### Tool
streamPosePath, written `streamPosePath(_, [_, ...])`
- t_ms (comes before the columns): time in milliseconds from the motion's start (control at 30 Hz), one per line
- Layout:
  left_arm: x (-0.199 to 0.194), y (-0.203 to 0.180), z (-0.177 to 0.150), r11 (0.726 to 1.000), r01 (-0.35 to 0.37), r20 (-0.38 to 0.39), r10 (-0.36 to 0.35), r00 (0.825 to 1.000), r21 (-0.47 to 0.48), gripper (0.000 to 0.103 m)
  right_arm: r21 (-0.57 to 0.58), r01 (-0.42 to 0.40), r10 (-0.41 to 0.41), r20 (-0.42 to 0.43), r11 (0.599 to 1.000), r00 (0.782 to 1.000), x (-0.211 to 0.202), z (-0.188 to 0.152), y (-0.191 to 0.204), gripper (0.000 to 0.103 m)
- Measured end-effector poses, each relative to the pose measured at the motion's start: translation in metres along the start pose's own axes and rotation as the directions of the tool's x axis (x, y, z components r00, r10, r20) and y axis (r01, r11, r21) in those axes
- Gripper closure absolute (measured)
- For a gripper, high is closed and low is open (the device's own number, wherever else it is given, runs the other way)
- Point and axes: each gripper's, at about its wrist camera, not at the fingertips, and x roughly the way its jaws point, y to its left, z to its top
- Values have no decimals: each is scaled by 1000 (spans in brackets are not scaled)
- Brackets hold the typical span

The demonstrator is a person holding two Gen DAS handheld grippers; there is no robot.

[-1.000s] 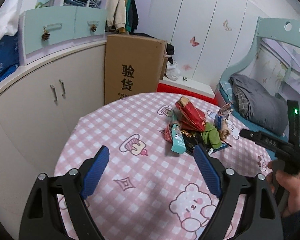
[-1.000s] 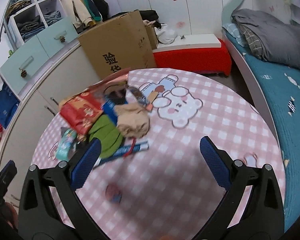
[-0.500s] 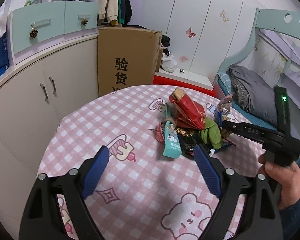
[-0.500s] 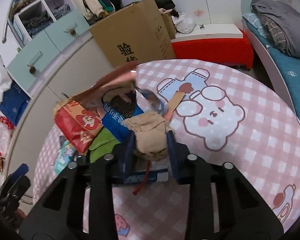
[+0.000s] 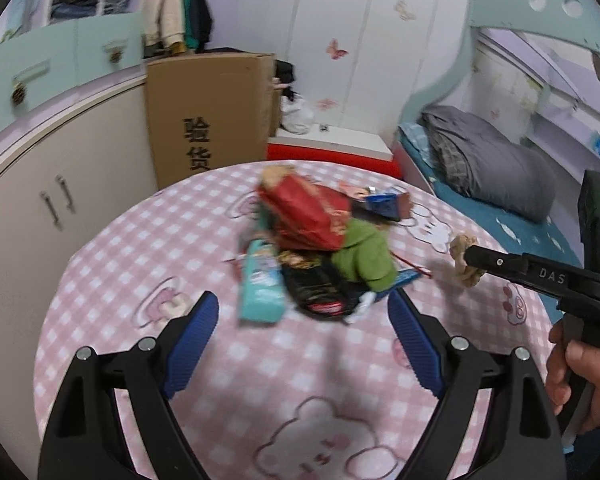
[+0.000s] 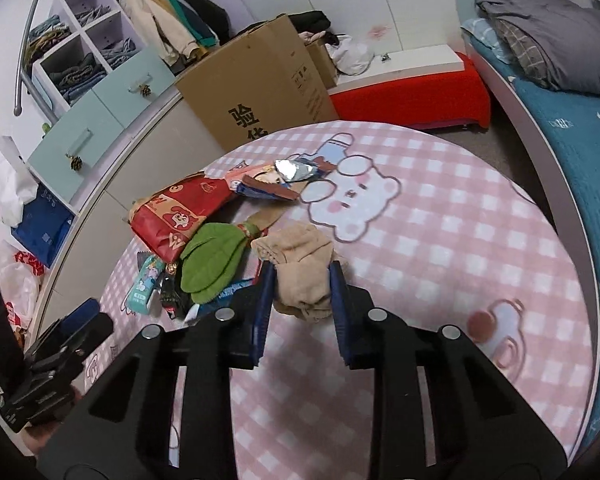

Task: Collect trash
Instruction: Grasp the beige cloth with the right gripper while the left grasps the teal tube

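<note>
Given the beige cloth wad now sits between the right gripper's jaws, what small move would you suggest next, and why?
Probably lift the right gripper straight up: its jaws have just closed on the beige cloth wad, beside the green cloth.

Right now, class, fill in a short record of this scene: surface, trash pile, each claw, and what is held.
surface: round table with pink checked cloth
trash pile: red snack bag, green cloth, teal packet, black wrapper, blue wrapper
left claw: open, empty, facing the pile
right claw: shut on beige cloth, apart from the pile
held: beige cloth only
</note>
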Motion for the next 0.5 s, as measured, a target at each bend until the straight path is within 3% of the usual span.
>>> streamPosePath(267, [35, -28, 9, 996, 4, -40, -1, 999, 87, 18, 13, -11, 11, 5, 1000, 1000, -13, -9, -6, 75])
streamPosePath(500, [33, 17, 6, 994, -92, -36, 90, 995, -59, 18, 8, -29, 29, 2, 1000, 1000, -16, -12, -2, 75])
